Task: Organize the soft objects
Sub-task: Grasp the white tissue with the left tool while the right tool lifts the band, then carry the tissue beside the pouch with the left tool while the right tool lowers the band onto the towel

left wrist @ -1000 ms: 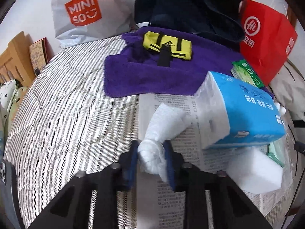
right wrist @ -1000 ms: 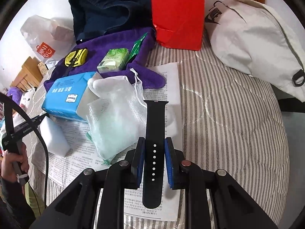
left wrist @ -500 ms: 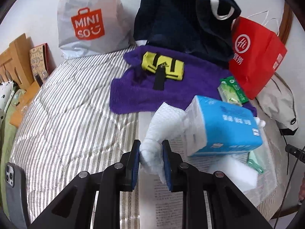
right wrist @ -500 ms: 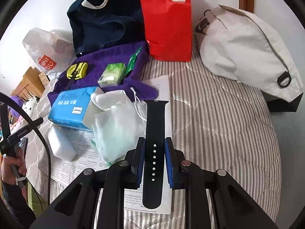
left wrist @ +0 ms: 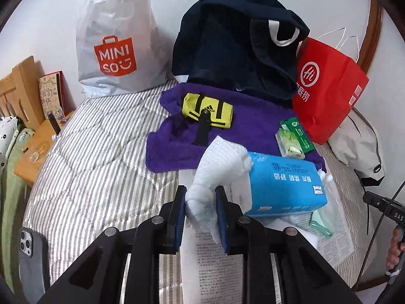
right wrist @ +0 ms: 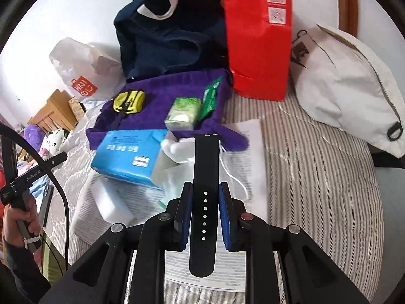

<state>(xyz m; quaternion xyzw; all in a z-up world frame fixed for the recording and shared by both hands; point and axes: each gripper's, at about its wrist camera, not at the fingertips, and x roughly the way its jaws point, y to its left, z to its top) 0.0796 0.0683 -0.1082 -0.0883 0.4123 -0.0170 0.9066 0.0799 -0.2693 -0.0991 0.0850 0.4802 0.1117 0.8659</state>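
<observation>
While both my hands are up off the bed, my left gripper (left wrist: 201,204) is clamped on a white textured cloth (left wrist: 217,167), bunched end pinched between the blue pads, the rest fanning forward and touching the end of the blue tissue pack (left wrist: 283,185). That pack lies on a printed paper sheet (left wrist: 207,258) spread over the striped quilt (left wrist: 96,157).

My right gripper (right wrist: 204,210) is clamped on a black watch strap (right wrist: 205,174), pads on its two edges, holes facing up, far end reaching out over the white mesh pouch (right wrist: 177,169) and a white cord, near end sticking back under the jaws. Right view is motion-blurred around the pack and the white foam block (right wrist: 111,205), so edges there are unclear.

Behind the paper: purple towel (left wrist: 253,126) with a yellow pouch (left wrist: 207,110) and a second black strap (left wrist: 202,129) on it, green tissue packet (left wrist: 289,143) at its right side. Further back against the wall: white MINISO bag (left wrist: 116,40), dark navy bag (left wrist: 235,45), red paper bag (left wrist: 329,88). Cream bag (right wrist: 346,91) lies on the quilt at right. Phone (left wrist: 31,253) lies at the near left corner of the quilt in the left view.
</observation>
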